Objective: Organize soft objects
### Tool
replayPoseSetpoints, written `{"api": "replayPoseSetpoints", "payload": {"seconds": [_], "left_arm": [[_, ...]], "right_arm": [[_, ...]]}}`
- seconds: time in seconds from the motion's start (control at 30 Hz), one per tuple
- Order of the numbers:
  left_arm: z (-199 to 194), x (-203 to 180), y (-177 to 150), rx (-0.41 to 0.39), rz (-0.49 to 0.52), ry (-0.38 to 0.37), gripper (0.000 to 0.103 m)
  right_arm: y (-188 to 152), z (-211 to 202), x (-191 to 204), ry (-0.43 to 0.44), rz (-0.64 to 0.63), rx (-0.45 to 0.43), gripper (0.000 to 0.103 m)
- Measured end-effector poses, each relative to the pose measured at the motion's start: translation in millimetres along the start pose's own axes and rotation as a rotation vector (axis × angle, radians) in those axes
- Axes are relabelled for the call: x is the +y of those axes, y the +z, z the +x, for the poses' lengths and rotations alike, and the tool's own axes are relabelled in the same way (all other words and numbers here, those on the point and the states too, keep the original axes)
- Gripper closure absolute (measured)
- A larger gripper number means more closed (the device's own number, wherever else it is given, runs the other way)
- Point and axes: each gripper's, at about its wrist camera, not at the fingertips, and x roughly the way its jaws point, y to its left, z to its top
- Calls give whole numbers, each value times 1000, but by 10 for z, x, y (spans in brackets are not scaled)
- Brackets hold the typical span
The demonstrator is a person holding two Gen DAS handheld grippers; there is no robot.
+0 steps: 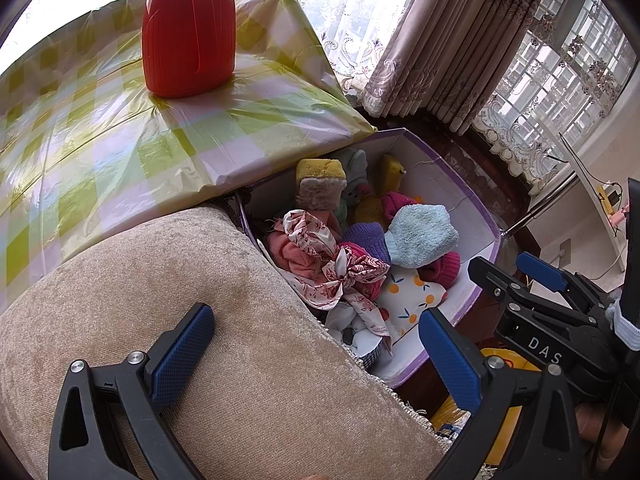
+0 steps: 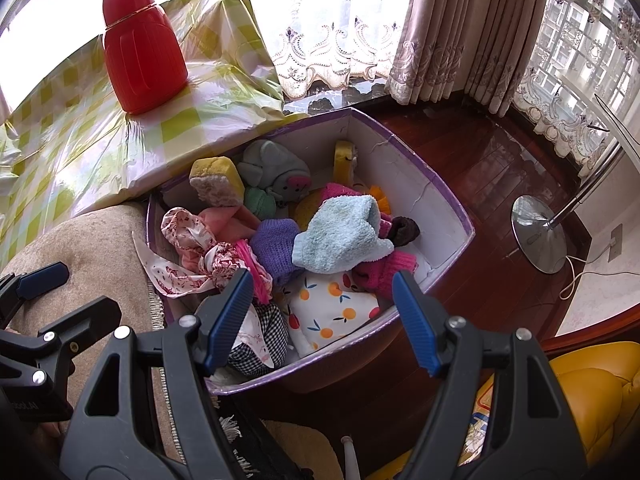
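Curtained windows back a box (image 2: 440,208) heaped with soft things. Both grippers, left gripper (image 1: 316,344) and right gripper (image 2: 322,320), gape empty. Blue towel (image 2: 340,236) at twelve o'clock may drag neighbouring socks out.

We see a purple-edged box (image 2: 424,168) with white inner walls, holding a light blue towel (image 2: 340,236), a purple knit (image 2: 276,246), a white cloth with orange fruit print (image 2: 332,312) and a black-and-white checked fabric (image 2: 272,332). Our red flask (image 2: 142,50) stands on a yellow-green and white checked tablecloth (image 1: 80,128). Blue pads line our black grippers' fingers (image 2: 230,320).
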Motion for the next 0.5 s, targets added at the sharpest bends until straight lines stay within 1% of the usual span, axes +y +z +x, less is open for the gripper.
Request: {"api": "replayPoseSetpoints", "payload": {"seconds": [0.37,0.5], "left_arm": [[6,1,-2,-1,5,5,0],[-15,9,11,-19,6,-5,0]], "right_arm": [[0,9,-6,1,2,4,28],[1,-4,-1,1,4,1,28]]}}
